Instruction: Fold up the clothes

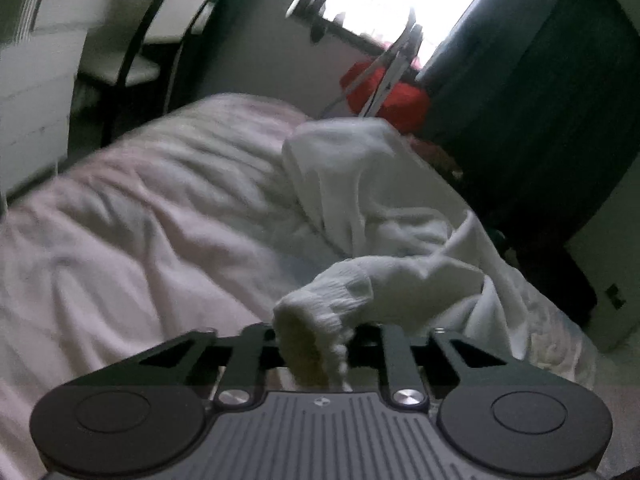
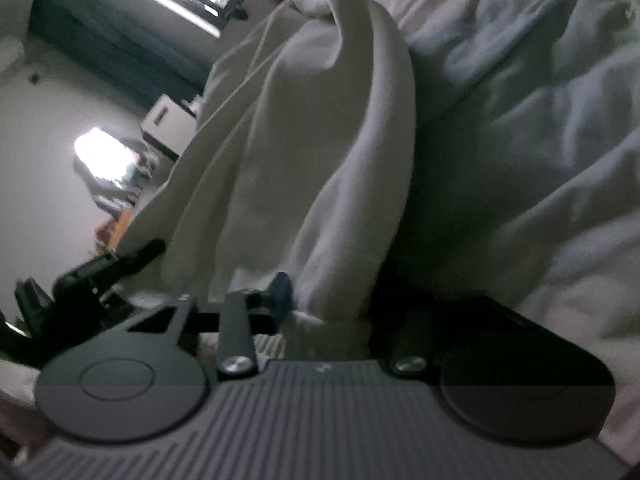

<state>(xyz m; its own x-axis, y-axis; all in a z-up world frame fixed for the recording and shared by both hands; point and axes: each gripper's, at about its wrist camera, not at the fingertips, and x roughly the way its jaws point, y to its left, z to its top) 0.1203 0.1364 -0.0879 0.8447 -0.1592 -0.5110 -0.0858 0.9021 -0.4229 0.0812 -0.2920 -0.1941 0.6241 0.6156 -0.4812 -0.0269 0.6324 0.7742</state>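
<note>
A white long-sleeved garment (image 1: 380, 200) lies crumpled along the right side of a bed covered with a pale pink duvet (image 1: 140, 220). Its ribbed cuff (image 1: 320, 308) sits between the jaws of my left gripper (image 1: 316, 340) and hides the fingertips; the jaws look shut on it. In the right wrist view, a thick fold of the same garment (image 2: 320, 140) runs down into my right gripper (image 2: 332, 312). The blue pad (image 2: 282, 292) of one finger presses against the cloth, while the other finger is lost in shadow. A black part of the other gripper (image 2: 104, 272) shows at the left.
A black-framed chair (image 1: 140, 60) and a white drawer unit (image 1: 32, 80) stand beyond the bed at the left. Something red (image 1: 384, 96) and a dark curtain (image 1: 520, 80) stand under a bright window at the right. The rumpled duvet (image 2: 540, 120) spreads to the right.
</note>
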